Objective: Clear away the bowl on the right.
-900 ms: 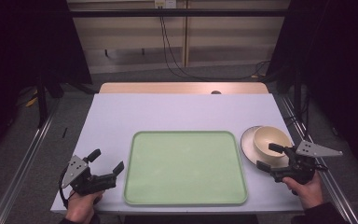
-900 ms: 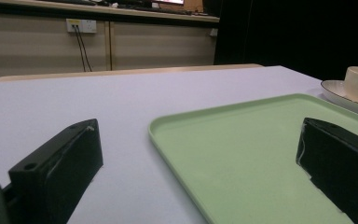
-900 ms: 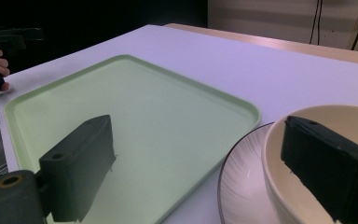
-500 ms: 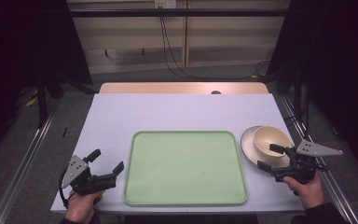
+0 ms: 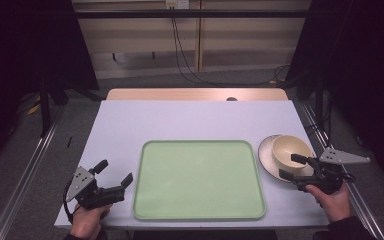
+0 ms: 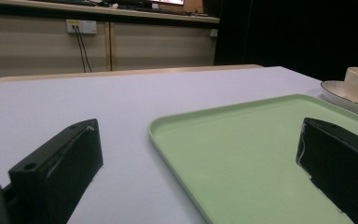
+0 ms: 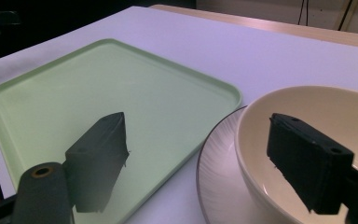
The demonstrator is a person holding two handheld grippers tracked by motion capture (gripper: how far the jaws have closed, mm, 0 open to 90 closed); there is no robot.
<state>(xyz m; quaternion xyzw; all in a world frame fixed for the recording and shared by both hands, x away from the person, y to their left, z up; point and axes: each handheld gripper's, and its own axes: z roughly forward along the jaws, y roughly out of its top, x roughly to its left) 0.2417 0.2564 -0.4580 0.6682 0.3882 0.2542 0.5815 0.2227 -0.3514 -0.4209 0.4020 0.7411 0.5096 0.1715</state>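
Item: cream bowl [image 5: 291, 151], sitting on a white plate [image 5: 267, 156] at the right of the high view, just beside the right edge of the green tray [image 5: 198, 178].

Right tongs [image 5: 289, 166]: a hand is holding them at the lower right of the frame, jaws standing apart. One jaw is hanging inside the bowl's hollow and the other is lying outside its near wall, so they are straddling the rim. Whether a pad is touching the wall cannot be told.

Left tongs [image 5: 114, 172]: a hand is holding them at the lower left, jaws standing apart with nothing between, pointing toward the tray's left edge.

Tray: lying flat at the centre of the pale counter [image 5: 195, 120], nothing resting on it.
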